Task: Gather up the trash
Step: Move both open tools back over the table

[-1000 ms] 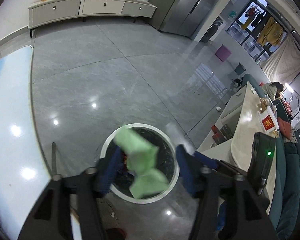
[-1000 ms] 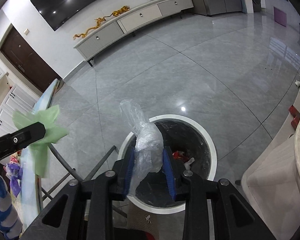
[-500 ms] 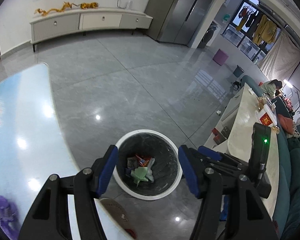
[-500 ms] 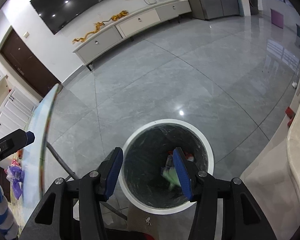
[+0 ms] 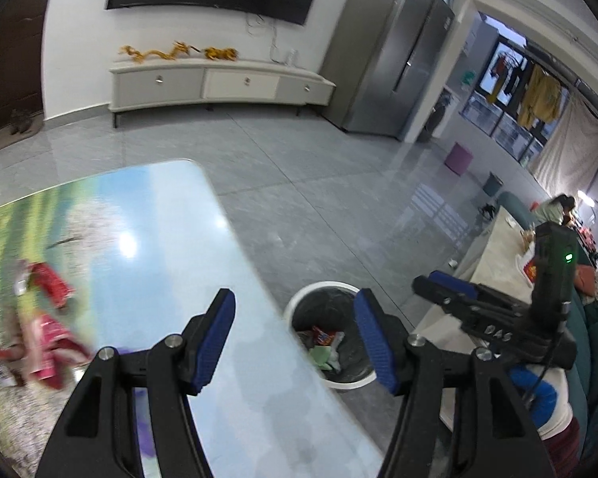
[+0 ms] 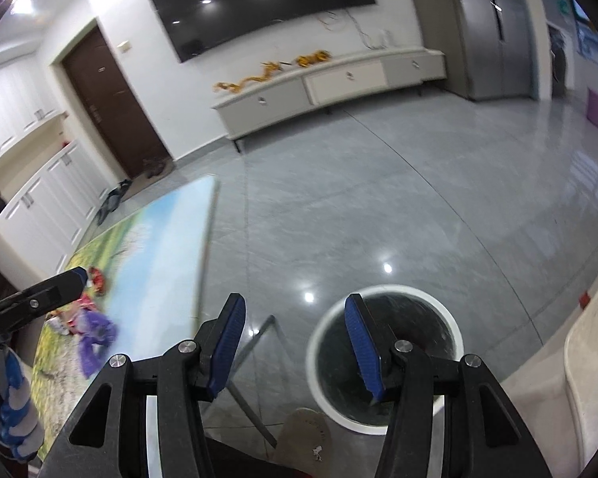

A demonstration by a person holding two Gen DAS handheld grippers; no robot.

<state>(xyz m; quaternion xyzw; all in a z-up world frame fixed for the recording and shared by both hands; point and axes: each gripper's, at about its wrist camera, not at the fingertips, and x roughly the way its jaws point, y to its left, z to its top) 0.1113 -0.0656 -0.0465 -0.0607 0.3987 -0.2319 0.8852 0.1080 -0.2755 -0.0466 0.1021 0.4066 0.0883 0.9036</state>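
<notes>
My left gripper (image 5: pixel 295 298) is open and empty, hanging over the table's right edge. The white-rimmed trash bin (image 5: pixel 323 288) stands on the floor just beyond, holding a green paper (image 5: pixel 319 356) and a red wrapper (image 5: pixel 319 334). Blurred red and pink wrappers (image 5: pixel 48 318) lie on the table (image 5: pixel 171 239) at the left. My right gripper (image 6: pixel 295 302) is open and empty above the gap between the table (image 6: pixel 167 247) and the bin (image 6: pixel 446 310). A purple wrapper (image 6: pixel 93 334) and red wrappers (image 6: pixel 95 279) lie on the table. Each gripper also appears in the other's view, the right gripper (image 5: pixel 438 283) and the left gripper (image 6: pixel 71 279).
Glossy grey tile floor stretches to a white TV cabinet (image 5: pixel 219 83) and a grey fridge (image 5: pixel 390 63). A pale counter (image 5: pixel 498 263) and a teal sofa (image 5: pixel 594 358) run along the right, where a person (image 5: pixel 554 207) sits. A table leg (image 6: pixel 251 394) slants beside the bin.
The green paper left my left gripper and the clear plastic bag left my right gripper, both falling into the bin. Both grippers then rose and swung left, bringing the table into view.
</notes>
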